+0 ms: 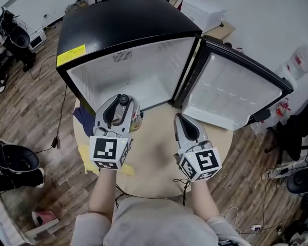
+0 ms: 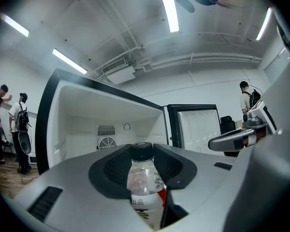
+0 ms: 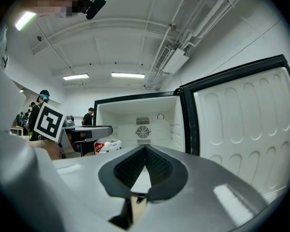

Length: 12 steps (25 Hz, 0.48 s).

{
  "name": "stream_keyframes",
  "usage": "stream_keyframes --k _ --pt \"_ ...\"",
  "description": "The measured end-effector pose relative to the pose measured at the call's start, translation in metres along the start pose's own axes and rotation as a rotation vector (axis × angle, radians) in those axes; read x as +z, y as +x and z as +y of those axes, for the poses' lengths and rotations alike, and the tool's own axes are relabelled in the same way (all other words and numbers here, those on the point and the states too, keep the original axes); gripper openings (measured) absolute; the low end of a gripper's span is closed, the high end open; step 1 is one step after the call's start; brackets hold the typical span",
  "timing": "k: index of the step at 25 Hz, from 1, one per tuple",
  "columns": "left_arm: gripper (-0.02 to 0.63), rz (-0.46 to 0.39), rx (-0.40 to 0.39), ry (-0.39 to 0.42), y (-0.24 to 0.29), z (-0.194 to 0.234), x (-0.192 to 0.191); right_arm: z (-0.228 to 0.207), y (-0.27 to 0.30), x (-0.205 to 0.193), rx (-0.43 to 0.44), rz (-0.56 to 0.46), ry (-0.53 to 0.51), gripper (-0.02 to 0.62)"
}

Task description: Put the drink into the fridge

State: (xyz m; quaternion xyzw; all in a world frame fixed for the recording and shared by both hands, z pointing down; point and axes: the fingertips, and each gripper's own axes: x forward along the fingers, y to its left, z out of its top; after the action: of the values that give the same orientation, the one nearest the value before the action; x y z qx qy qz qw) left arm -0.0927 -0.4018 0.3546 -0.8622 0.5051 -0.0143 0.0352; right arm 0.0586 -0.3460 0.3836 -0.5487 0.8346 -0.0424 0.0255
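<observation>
The left hand-held gripper (image 1: pixel 121 109) is closed on the drink bottle (image 2: pixel 144 178), its pads clamping the clear body just under the black cap, so the bottle hangs over the table's 11 o'clock edge, directly in front of the open fridge (image 1: pixel 128 24). The right hand-held gripper (image 1: pixel 179 118) is empty, its jaws narrowed until the tips meet, and it hovers at about 1 o'clock over the table. The main risk, as I judge it, is that high grip. With most of the bottle's weight below the pads, it could swing or slide down as it is carried forward. Its base might then knock the black lower frame of the fridge opening rather than clear it. Letting go before the base sits flat on the fridge's white floor would probably tip it over. The door (image 1: pixel 236 94) stands swung out toward 2 o'clock, and nothing holds it there, so a bump from the right arm could send it closing on the reach. The round, pale wooden table (image 1: pixel 154 158) has a yellow cloth (image 1: pixel 87 158) and a blue one (image 1: pixel 83 118) at its 9 o'clock side. Around it is a wood-plank floor (image 1: pixel 31 106) with cables and black chairs (image 1: pixel 13 160). White walls rise to ceiling strip lights (image 2: pixel 70 61), and people (image 2: pixel 19 120) stand in the background.
</observation>
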Motion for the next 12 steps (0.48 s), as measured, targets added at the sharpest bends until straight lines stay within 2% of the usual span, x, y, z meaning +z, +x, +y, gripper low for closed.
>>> stream_keyframes --k 12 --pt "0.146 0.055 -0.005 0.035 0.064 0.027 -0.028 -0.021 0.018 -0.008 -0.062 0.019 0.025 0.011"
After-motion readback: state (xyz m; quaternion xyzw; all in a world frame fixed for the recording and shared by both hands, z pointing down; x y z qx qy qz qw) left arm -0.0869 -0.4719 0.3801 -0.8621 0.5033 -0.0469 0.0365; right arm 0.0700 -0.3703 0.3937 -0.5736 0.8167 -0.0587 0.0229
